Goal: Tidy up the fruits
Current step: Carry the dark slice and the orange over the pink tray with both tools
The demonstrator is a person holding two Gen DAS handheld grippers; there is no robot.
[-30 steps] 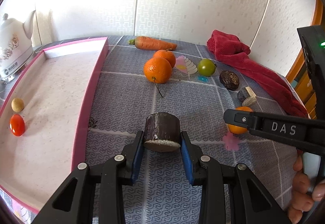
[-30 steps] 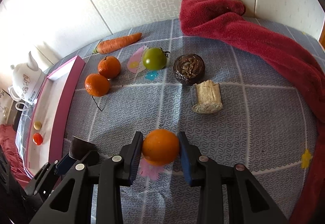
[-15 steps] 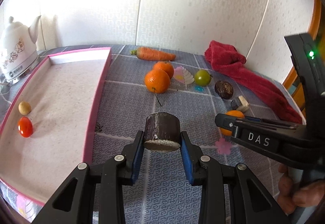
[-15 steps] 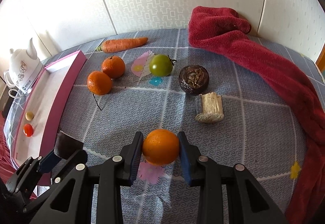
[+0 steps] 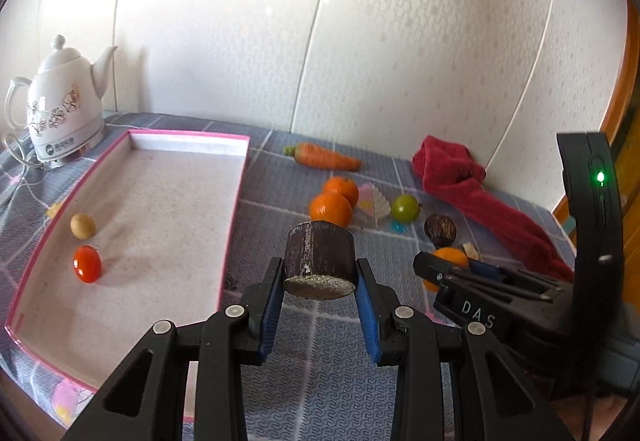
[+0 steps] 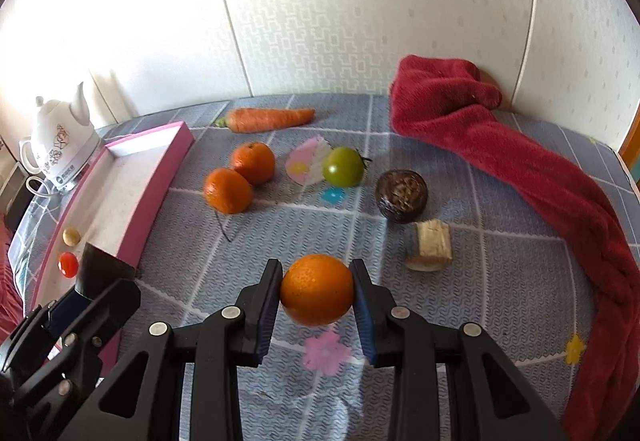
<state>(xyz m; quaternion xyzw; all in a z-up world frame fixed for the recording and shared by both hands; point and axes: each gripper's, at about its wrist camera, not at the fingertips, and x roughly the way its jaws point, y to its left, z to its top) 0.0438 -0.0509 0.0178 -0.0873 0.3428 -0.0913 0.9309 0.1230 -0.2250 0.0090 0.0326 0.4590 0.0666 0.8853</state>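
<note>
My left gripper (image 5: 319,281) is shut on a dark cylindrical sugarcane piece (image 5: 319,261), lifted above the cloth just right of the pink tray (image 5: 236,201). A red cherry tomato (image 5: 87,263) and a small tan fruit (image 5: 83,225) lie in that tray. My right gripper (image 6: 316,291) is shut on an orange (image 6: 317,289), held off the table. On the cloth beyond lie two oranges (image 6: 228,190), a carrot (image 6: 269,119), a green tomato (image 6: 343,166), a dark passion fruit (image 6: 401,195) and a pale sugarcane piece (image 6: 431,251).
A white teapot (image 5: 64,105) stands behind the tray at the far left. A red towel (image 6: 520,169) runs along the right side of the table to the wall. The table is covered with a grey patterned cloth (image 6: 500,301).
Both grippers have risen with their loads, and both views have tilted up, showing more wall. The left gripper sits nearer the tray's edge.
</note>
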